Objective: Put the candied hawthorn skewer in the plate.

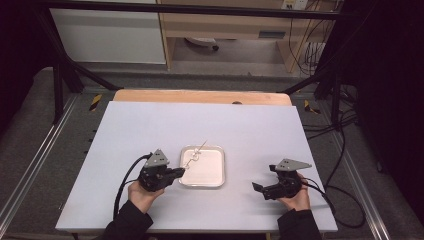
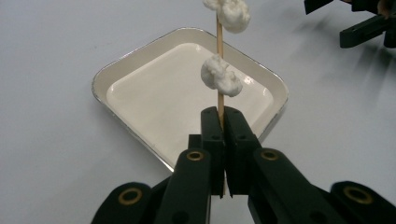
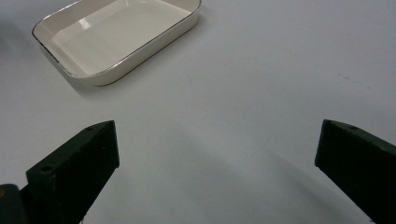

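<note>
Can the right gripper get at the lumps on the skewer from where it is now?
Probably yes. The right gripper is open, with bare table between it and the skewer, which the left gripper holds over the tray, lumps exposed.

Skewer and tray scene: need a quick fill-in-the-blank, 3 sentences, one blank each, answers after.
1. The left gripper is shut on a thin wooden ____ that carries white lumps.
2. The white tray on the table has a ____ shape with rounded corners.
3. The jaws of the right gripper stand ____ with nothing between them.

Missing words: skewer; rectangular; open
</note>
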The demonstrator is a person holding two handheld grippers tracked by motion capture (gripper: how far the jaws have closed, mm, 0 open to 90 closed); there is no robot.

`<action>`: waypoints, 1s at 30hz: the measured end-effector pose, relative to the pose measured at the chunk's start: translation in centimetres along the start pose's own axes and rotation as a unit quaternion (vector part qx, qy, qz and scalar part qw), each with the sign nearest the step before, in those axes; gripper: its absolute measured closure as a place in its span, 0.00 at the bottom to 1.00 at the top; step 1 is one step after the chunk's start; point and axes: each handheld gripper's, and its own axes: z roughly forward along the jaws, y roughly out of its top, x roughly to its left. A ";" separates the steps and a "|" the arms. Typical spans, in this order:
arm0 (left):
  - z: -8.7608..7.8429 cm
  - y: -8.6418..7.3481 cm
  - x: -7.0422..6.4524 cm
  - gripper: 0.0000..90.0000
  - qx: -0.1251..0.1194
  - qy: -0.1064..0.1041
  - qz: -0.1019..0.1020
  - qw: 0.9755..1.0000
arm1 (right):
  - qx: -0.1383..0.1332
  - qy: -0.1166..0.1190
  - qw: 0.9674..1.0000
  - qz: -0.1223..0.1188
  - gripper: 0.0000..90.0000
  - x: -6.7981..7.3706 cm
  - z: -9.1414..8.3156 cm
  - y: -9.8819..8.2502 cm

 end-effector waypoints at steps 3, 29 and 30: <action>1.0 0.5 0.0 0.97 0.014 0.003 -0.003 1.000 | -0.001 0.001 1.000 -0.002 0.00 0.0 -0.1 -0.1; 5.6 0.9 -0.1 0.97 0.137 0.048 -0.014 0.989 | 0.012 0.004 1.000 -0.006 0.00 0.1 0.1 -0.5; 5.6 0.9 -0.1 0.96 0.138 0.047 -0.013 0.989 | 0.011 0.004 1.000 -0.006 0.00 0.1 0.1 -0.5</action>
